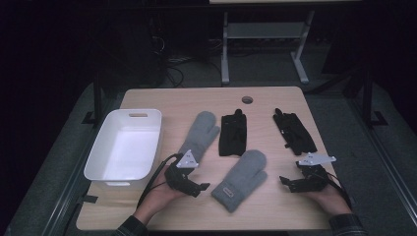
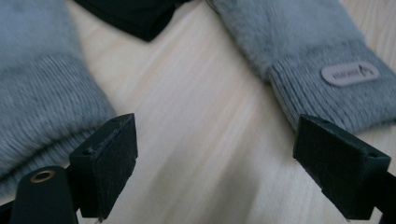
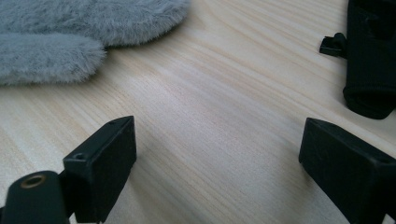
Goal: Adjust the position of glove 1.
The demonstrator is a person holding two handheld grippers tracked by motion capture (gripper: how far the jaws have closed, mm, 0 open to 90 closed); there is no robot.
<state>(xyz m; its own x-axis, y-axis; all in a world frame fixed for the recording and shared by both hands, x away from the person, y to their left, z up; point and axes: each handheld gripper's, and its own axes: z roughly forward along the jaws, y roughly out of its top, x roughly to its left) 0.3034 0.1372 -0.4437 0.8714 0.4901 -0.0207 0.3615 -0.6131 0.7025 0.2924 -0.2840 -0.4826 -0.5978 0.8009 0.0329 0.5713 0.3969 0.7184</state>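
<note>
A white bin [image 1: 125,147] is seen at the bench's [image 1: 265,206] left edge. Left tongs [image 1: 200,187] are held near the front edge, jaws wide apart, nothing gripped, between two grey mittens: far mitten [image 1: 199,135] and near mitten [image 1: 241,179]. Two black gloves [image 1: 232,133] [image 1: 295,132] are laid toward the back. Right tongs [image 1: 285,182] are held near the front right corner, jaws fully spread over bare wood, empty.

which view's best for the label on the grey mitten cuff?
Left gripper view: the label sits close and sharp on the near mitten's ribbed cuff. The high view shows it as a small pale patch. The right gripper view shows that mitten's fuzzy end.
</note>
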